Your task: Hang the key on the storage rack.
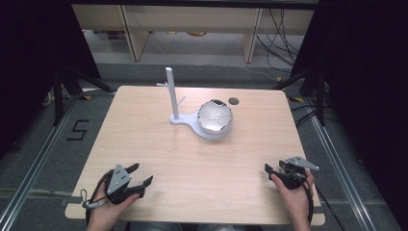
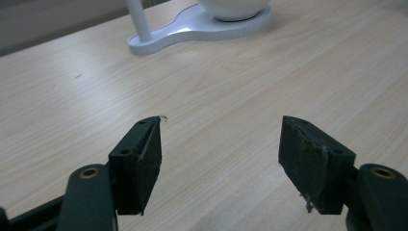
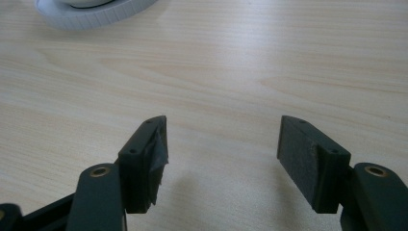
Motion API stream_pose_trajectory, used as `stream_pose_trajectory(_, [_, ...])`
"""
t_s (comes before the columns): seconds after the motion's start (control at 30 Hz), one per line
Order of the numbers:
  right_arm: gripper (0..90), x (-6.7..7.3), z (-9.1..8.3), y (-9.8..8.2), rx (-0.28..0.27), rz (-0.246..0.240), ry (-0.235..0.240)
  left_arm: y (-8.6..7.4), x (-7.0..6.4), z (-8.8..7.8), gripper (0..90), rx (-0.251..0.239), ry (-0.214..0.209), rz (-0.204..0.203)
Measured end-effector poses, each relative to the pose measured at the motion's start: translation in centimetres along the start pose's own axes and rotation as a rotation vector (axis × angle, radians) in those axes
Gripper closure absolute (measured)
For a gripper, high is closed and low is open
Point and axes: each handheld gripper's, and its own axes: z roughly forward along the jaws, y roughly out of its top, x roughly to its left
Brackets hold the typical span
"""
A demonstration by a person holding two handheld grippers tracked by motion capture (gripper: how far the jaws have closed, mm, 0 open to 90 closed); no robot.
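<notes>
A light wooden worktop (image 1: pixel 192 159) carries a white stand (image 1: pixel 202 126) toward the middle of its far edge. The stand has a flat, teardrop-shaped base, and a slim upright post (image 1: pixel 171 94) rises from its narrow left end. On the wide right end of the base sits a shiny, rounded, bowl-like object (image 1: pixel 215 116), white with a reflective surface and a dark patch at its far rim. Just beyond it, near the far edge, a small dark round hole (image 1: pixel 234 101) is set into the worktop.

The left gripper (image 1: pixel 140 174) rests at the near left corner of the worktop, held in the person's left hand (image 1: pixel 103 211), with a grey three-cornered plate on top. Its jaws stand wide apart with nothing between them; in the left gripper view they frame bare wood, with the stand's base (image 2: pixel 202 26) and the foot of the post (image 2: pixel 139 21) well ahead.

The right gripper (image 1: pixel 273 168) lies near the near right corner, held in the person's right hand (image 1: pixel 296 197). Its jaws are likewise spread and empty, as the right gripper view shows, with the rim of the stand's base (image 3: pixel 96 17) at the top left. Both grippers are well apart from the stand and from each other.
</notes>
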Motion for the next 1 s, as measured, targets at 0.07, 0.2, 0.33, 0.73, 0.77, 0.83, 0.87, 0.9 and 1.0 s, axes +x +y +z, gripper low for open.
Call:
stream_pose_trajectory(0.07, [35.8, -0.1, 0.0, 0.0, -0.007, 0.006, 0.010, 1.1, 1.1, -0.7, 32.2, 0.064, -0.004, -0.052])
stream_pose_trajectory(0.2, [35.3, -0.1, 0.0, -0.1, -0.022, 0.006, 0.009, 2.3, 3.0, -1.5, 31.8, 0.246, -0.047, -0.106])
stream_pose_trajectory(0.33, [35.3, 0.0, 0.1, 0.0, 0.003, -0.014, -0.003, 3.1, 5.2, -1.7, 30.1, 0.386, -0.095, -0.075])
stream_pose_trajectory(0.73, [35.5, 0.0, 0.1, 0.1, 0.013, -0.003, 0.006, 2.6, 8.7, -0.9, 27.3, 0.695, -0.251, -0.031])
stream_pose_trajectory(0.77, [35.5, 0.0, 0.1, 0.0, 0.009, -0.002, 0.009, 2.3, 8.7, -0.8, 27.4, 0.706, -0.254, -0.042])
stream_pose_trajectory(0.83, [35.5, -0.1, 0.1, 0.1, 0.013, 0.001, 0.008, 1.9, 8.6, -0.7, 27.5, 0.737, -0.251, -0.045])
stream_pose_trajectory(0.87, [35.5, -0.1, 0.2, 0.1, 0.017, -0.006, 0.002, 1.5, 8.5, -0.7, 27.0, 0.757, -0.251, -0.046])
stream_pose_trajectory(0.9, [35.5, -0.1, 0.2, 0.1, 0.017, -0.006, 0.002, 1.5, 8.5, -0.7, 26.8, 0.757, -0.251, -0.046])
stream_pose_trajectory(1.0, [35.5, 0.0, 0.2, 0.0, 0.006, -0.004, 0.013, 1.1, 8.3, -1.1, 26.3, 0.768, -0.240, -0.037])
